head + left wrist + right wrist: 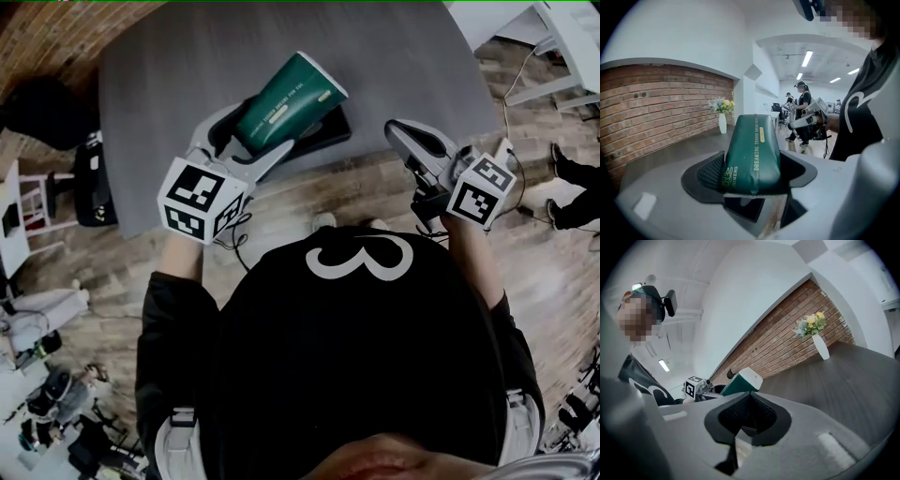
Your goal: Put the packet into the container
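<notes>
Green packet (292, 97) sits clamped between the left gripper's (264, 127) widely spread jaws, raised over the grey table's (394, 56) near edge; the right gripper (401, 131) is closed on nothing

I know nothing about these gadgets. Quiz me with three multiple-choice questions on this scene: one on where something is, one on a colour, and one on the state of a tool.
1. Where is the packet?
A. in a drawer
B. between the fingers of the left gripper
C. under a cushion

2. What colour is the packet?
A. red
B. yellow
C. dark green

3. What do the fingers of the right gripper hold?
A. nothing
B. the packet
C. a spoon

Answers:
1 B: the left gripper view shows its fingers clamped on the packet.
2 C: its wrapper is dark green in every view.
3 A: the right gripper view shows nothing between its fingers.
</notes>
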`<state>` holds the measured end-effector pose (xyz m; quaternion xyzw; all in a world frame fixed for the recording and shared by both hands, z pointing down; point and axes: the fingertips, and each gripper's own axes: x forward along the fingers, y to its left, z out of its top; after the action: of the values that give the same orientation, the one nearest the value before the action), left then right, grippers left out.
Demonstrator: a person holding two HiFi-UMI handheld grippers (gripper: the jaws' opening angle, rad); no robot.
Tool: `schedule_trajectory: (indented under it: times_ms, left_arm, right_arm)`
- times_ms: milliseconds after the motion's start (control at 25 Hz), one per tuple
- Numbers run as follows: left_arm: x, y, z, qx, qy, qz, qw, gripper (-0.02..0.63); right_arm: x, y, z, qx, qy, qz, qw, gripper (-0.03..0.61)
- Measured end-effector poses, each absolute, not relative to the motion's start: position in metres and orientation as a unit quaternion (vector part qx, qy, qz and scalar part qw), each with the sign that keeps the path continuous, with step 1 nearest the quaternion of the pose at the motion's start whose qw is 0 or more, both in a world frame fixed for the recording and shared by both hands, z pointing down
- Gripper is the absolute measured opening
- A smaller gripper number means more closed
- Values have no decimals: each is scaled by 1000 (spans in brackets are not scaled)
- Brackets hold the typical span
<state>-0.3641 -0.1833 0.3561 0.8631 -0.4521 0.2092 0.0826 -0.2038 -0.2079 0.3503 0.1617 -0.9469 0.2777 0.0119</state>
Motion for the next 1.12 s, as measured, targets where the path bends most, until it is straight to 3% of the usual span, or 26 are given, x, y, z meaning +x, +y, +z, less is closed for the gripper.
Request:
schedule_trajectory:
  times_ms: [400,1120]
  left_arm:
    - [-366,-201,414,880,-361,301,69,388]
    - [-360,-213,481,884,-290,357,82,388]
  right_arm:
    - [-196,-211,362,215,-933,290,6,2]
    - [-181,-219,384,254,-920,299,9,2]
